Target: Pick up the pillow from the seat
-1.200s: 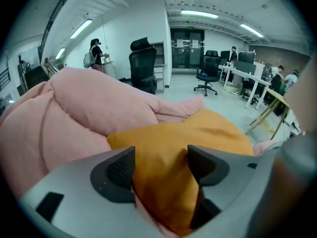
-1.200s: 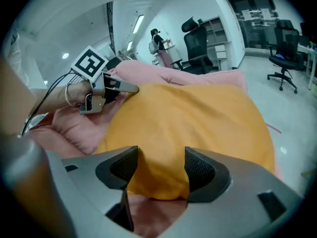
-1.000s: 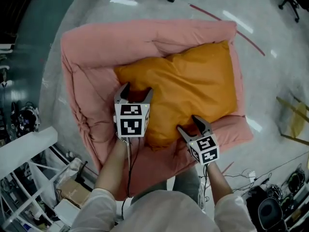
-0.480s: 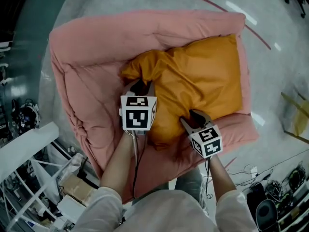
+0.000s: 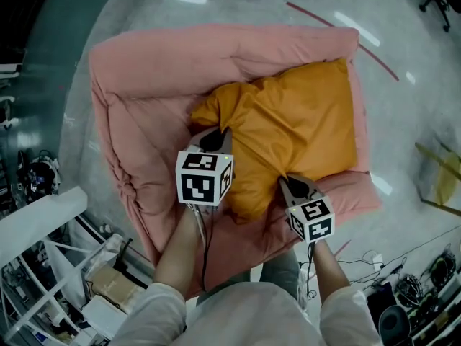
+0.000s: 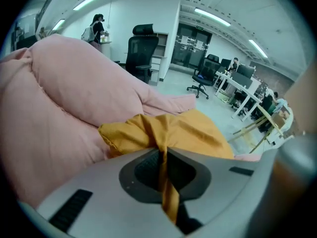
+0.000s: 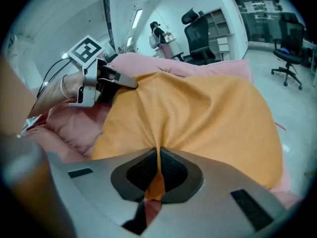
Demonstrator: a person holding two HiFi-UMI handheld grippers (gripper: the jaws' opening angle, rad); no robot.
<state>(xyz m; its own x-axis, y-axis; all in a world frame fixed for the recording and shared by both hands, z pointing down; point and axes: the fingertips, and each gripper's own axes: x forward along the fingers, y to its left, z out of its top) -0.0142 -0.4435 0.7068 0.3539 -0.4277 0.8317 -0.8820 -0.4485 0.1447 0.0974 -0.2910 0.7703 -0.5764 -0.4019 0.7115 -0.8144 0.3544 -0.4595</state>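
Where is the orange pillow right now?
In the head view the orange pillow lies right of centre on the pink seat; the left gripper and the right gripper have just closed on its near edge.

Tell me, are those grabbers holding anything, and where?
Both have just closed on the orange pillow: left gripper pinches fabric near its left corner, right gripper its near edge.

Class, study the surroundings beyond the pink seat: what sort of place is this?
Most likely an open-plan office or lab. The clues are the black swivel office chairs, the work desks further back, and the long ceiling strip lights.
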